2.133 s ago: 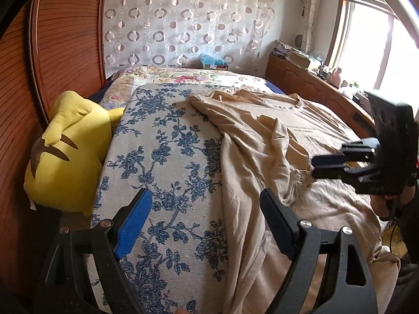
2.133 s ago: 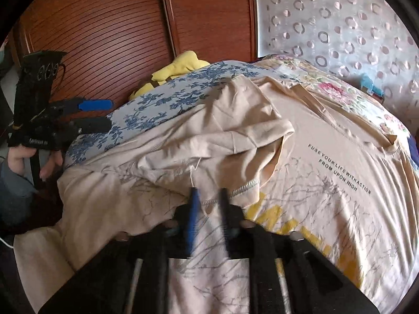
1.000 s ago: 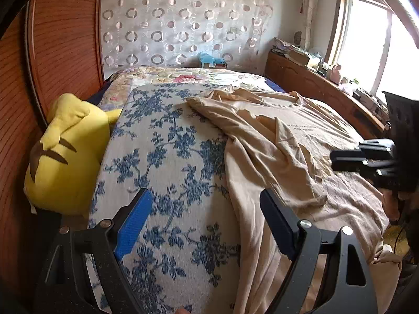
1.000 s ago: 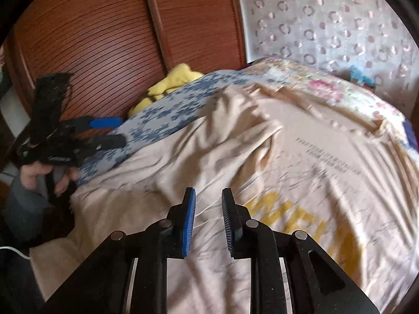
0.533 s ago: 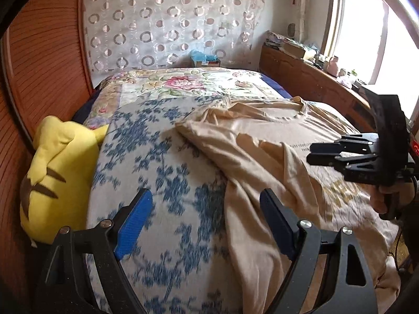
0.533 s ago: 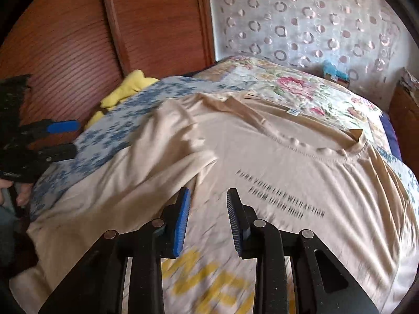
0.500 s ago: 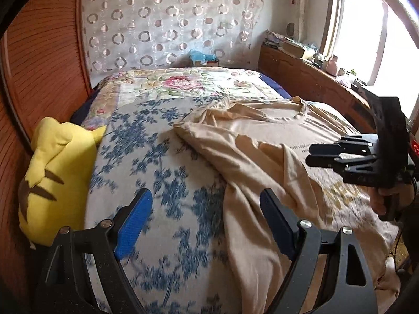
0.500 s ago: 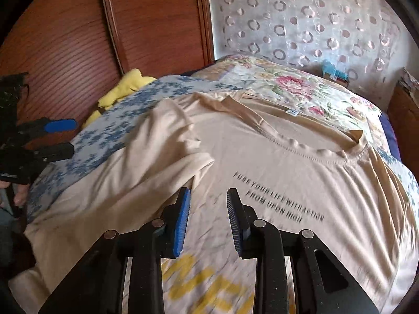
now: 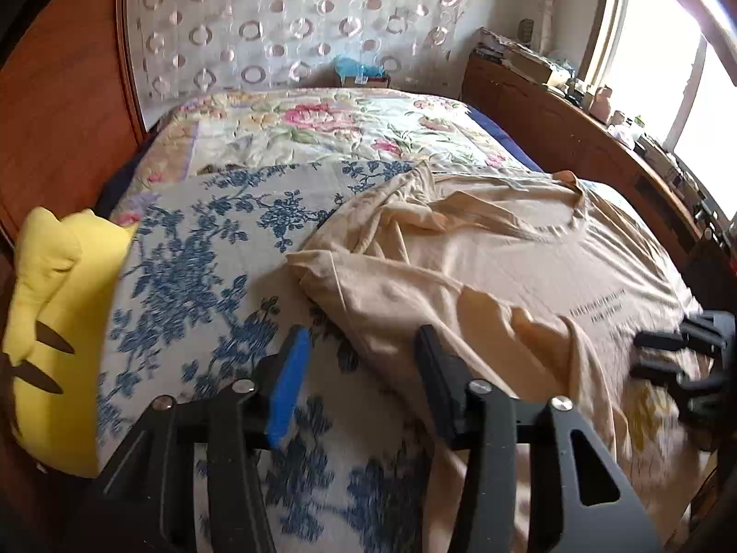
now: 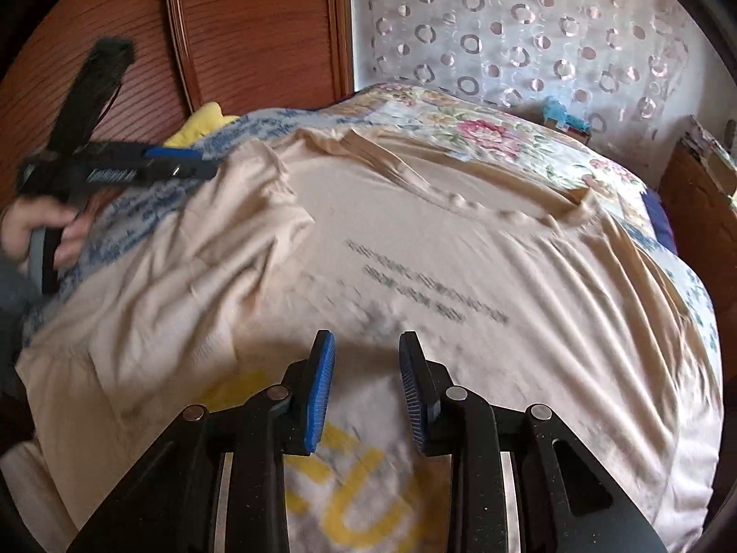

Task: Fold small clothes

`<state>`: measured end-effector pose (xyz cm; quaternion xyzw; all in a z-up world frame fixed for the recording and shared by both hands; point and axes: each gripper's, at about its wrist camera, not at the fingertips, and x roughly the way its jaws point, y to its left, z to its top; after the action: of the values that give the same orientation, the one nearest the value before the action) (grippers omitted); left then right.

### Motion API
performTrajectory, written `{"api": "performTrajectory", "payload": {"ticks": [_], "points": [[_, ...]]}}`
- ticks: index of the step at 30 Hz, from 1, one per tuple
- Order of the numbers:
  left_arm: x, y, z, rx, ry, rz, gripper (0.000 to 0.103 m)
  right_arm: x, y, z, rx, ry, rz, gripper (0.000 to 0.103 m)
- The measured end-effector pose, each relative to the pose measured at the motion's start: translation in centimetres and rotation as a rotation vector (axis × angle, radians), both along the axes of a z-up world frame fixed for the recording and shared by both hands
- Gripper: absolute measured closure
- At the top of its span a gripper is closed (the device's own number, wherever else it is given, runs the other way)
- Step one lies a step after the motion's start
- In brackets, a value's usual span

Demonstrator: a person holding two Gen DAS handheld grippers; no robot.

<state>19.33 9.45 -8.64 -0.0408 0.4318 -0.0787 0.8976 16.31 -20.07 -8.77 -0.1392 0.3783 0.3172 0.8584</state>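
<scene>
Floral quilted bed (image 9: 322,138), rumpled beige T-shirt (image 10: 414,239), print blurred, perhaps lettering.

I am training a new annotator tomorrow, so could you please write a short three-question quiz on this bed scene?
1. True or false: the beige cotton T-shirt lies print side up on the bed.
2. What rests at the edge of the blue-flowered white bedspread, by the wooden wall? A) yellow plush toy B) grey pillow C) red blanket
3. Does either the left tool or the right tool clamp any cloth?

Key: 1 true; 2 A, the yellow plush toy; 3 no, both stand open, the left one's jaws having just been closing on nothing.
</scene>
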Motion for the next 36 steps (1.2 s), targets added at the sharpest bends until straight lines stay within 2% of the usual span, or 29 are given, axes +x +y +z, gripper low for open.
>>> {"api": "performTrajectory", "payload": {"ticks": [3, 5, 7, 8, 11, 15, 18, 22, 23, 26, 28, 29, 31, 36], "points": [[1.1, 0.0, -0.3, -0.031, 0.017, 0.003, 0.061, -0.7, -0.9, -0.3, -0.011, -0.012, -0.005, 0.073], [1.8, 0.2, -0.5, -0.060, 0.027, 0.010, 0.069, -1.0, -1.1, -0.2, -0.011, -0.017, -0.005, 0.073], [2.3, 0.4, -0.4, -0.063, 0.027, 0.020, 0.091, -1.2, -1.3, -0.1, -0.009, -0.017, -0.004, 0.073], [2.4, 0.4, -0.5, -0.059, 0.030, 0.021, 0.096, -1.3, -1.3, -0.1, -0.011, -0.019, -0.005, 0.073], [2.4, 1.0, 0.3, -0.042, -0.003, 0.019, 0.099, -1.3, -1.4, -0.2, -0.010, -0.019, -0.003, 0.073], [2.3, 3.1, 2.4, 0.007, -0.071, 0.090, 0.099, -0.8, -1.6, -0.2, 0.010, -0.005, -0.001, 0.073], [2.8, 4.3, 3.1, 0.059, -0.076, 0.111, 0.099, -0.8, -1.7, -0.2, 0.013, -0.003, -0.002, 0.073], [2.7, 5.0, 3.2, 0.071, -0.057, 0.106, 0.099, -1.0, -1.5, -0.2, 0.005, -0.009, -0.004, 0.073], [2.4, 5.0, 3.2, 0.067, -0.062, 0.098, 0.098, -1.0, -1.5, -0.2, 0.003, -0.010, -0.004, 0.073], [1.1, 4.6, 3.6, 0.056, -0.069, 0.064, 0.083, -0.8, -1.5, -0.2, 0.004, -0.009, -0.003, 0.073], [0.1, 4.1, 3.9, 0.053, -0.084, 0.035, 0.056, -0.8, -1.6, -0.2, 0.005, -0.010, -0.002, 0.073], [-0.6, 3.8, 4.1, 0.053, -0.096, 0.020, 0.053, -0.8, -1.6, -0.2, 0.005, -0.009, -0.002, 0.073], [-2.2, 3.1, 4.3, 0.058, -0.113, -0.004, 0.038, -1.0, -1.7, -0.1, 0.010, -0.007, -0.001, 0.073], [-5.7, 2.2, 4.1, 0.036, -0.131, -0.027, 0.033, -0.7, -1.5, 0.0, 0.034, 0.001, 0.010, 0.073]]}}
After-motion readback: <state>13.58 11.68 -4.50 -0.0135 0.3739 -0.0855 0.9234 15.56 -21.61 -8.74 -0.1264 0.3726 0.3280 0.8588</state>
